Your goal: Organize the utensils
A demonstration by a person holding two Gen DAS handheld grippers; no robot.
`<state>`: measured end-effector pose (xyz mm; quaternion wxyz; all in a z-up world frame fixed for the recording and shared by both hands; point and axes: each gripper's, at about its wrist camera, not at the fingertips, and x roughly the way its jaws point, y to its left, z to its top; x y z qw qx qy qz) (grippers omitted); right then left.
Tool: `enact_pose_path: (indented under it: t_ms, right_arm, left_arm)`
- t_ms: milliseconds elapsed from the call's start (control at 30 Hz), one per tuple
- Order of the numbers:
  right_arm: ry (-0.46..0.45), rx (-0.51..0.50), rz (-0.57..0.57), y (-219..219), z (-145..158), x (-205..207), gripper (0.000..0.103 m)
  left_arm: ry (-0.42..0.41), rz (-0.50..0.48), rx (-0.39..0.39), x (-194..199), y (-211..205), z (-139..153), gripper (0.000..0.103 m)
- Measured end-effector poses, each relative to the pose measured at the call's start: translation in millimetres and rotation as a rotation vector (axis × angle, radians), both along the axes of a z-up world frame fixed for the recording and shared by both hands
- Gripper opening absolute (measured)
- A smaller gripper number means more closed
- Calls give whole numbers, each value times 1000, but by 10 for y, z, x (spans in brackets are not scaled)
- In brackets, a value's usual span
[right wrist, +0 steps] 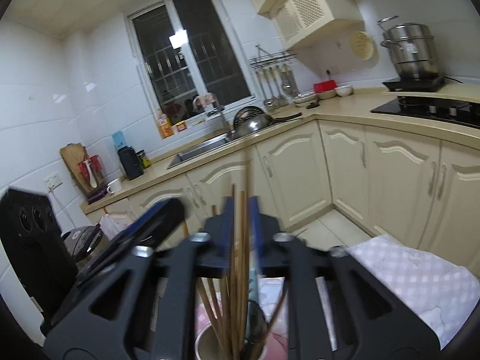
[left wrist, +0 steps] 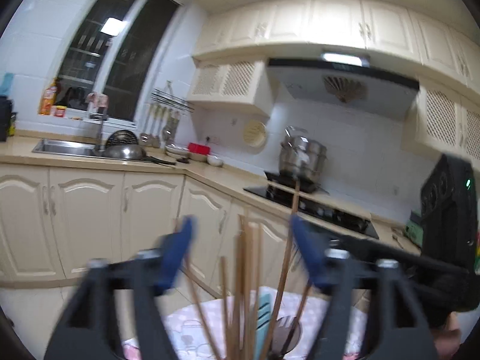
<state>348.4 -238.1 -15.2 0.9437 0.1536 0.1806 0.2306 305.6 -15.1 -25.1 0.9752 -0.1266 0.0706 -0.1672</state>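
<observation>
Chopsticks (right wrist: 238, 258) stand bundled in a pale cup (right wrist: 204, 342) on the pink checked table (right wrist: 414, 273), rising between the fingers of both tools; right hand-held gripper (right wrist: 240, 225) half open around them, pads not pressing, left hand-held gripper (left wrist: 240, 252) wide. Best to close low and square on the bundle, I'd say. A spoon (right wrist: 255, 318) and teal piece (left wrist: 264, 309) share the cup and could snag

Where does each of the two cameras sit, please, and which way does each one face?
Left wrist: on the left tongs, facing the stove corner and steel pot; its blue fingers stand wide around chopsticks, and the right tongs cross at right.
Right wrist: on the right tongs, facing the window and sink; its fingers flank the chopsticks, apparently not pressing.
Shared: chopsticks, sink, pot, pink cloth.
</observation>
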Motion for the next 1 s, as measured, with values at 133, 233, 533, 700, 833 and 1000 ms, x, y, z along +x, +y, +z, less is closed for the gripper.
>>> enact_pose_path:
  t_ms: [133, 233, 533, 700, 833, 1000]
  right_arm:
    - [-34, 20, -43, -176, 100, -149, 82]
    - [-39, 24, -52, -261, 171, -248, 96]
    - [-3, -7, -108, -388, 291, -597, 97]
    - [21, -35, -118, -420, 332, -875, 97]
    - [36, -57, -126, -425, 331, -1121, 97]
    - [42, -83, -134, -415, 266, -1441, 97]
  left_arm:
    - [-10, 36, 23, -143, 144, 105, 90]
    - [-11, 53, 66, -265, 165, 202, 96]
    - [43, 120, 235, -706, 37, 425, 99]
    - [60, 146, 242, -1014, 42, 501, 99]
    - [83, 174, 249, -1293, 44, 511, 99]
    - [116, 201, 263, -1576, 35, 463, 99]
